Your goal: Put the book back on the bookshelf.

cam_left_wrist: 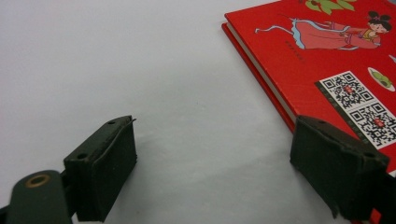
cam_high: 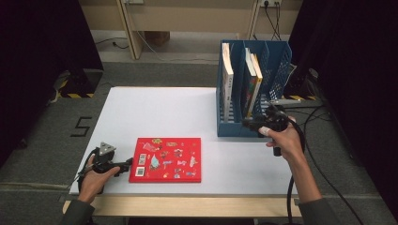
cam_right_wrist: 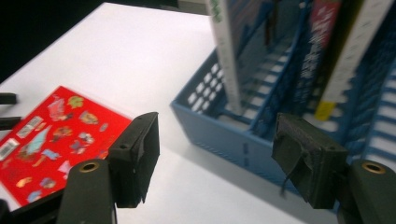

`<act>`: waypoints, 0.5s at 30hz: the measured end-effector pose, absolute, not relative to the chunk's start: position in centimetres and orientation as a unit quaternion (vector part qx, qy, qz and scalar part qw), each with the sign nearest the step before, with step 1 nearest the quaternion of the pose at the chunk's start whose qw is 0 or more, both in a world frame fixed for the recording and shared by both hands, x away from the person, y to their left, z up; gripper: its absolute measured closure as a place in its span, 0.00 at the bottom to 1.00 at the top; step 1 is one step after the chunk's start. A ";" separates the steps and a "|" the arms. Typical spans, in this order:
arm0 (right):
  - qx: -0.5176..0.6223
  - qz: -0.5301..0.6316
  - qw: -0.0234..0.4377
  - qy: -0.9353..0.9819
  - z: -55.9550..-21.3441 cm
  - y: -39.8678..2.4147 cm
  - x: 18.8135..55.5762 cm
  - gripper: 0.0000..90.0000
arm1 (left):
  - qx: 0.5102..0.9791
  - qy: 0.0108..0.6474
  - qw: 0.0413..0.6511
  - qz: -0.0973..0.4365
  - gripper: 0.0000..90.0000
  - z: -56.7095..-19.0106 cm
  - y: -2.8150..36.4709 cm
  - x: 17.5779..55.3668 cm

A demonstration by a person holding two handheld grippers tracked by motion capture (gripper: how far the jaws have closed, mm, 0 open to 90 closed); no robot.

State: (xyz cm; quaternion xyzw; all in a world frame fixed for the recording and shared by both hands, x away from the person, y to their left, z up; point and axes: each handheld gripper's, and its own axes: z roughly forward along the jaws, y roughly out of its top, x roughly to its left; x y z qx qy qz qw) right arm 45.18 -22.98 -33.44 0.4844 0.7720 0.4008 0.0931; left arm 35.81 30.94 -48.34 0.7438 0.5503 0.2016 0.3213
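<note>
Red book (cam_high: pixel 165 159) flat on table | left tongs (cam_high: pixel 126 165) wide, at its edge | right tongs (cam_high: pixel 248 123) wide, empty, by blue rack (cam_high: pixel 234 127)

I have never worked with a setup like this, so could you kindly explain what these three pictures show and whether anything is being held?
A person holds a two-jaw gripper in each hand at a white table. The high view looks down from above; the other two come from cameras riding on each gripper, looking along its black jaws. A red book lies flat near the left gripper, whose open jaws sit at its corner. The right gripper, open and empty, is by a blue file rack with upright books. Nothing is held.
</note>
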 end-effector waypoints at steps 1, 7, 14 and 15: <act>0.482 0.408 0.083 0.771 -33.9 -22.8 44.9 0.36 | 0.744 0.550 0.321 0.202 0.15 -48.3 30.9 35.8; 0.479 0.410 0.065 0.773 -35.6 -21.8 43.9 0.33 | 0.744 0.551 0.320 0.201 0.15 -48.3 31.0 35.8; 0.476 0.409 0.055 0.776 -37.4 -20.6 43.2 0.31 | 0.745 0.550 0.320 0.201 0.15 -48.3 30.9 35.8; 0.473 0.414 0.052 0.776 -37.7 -20.4 43.2 0.31 | 0.743 0.551 0.322 0.201 0.15 -48.3 30.9 35.8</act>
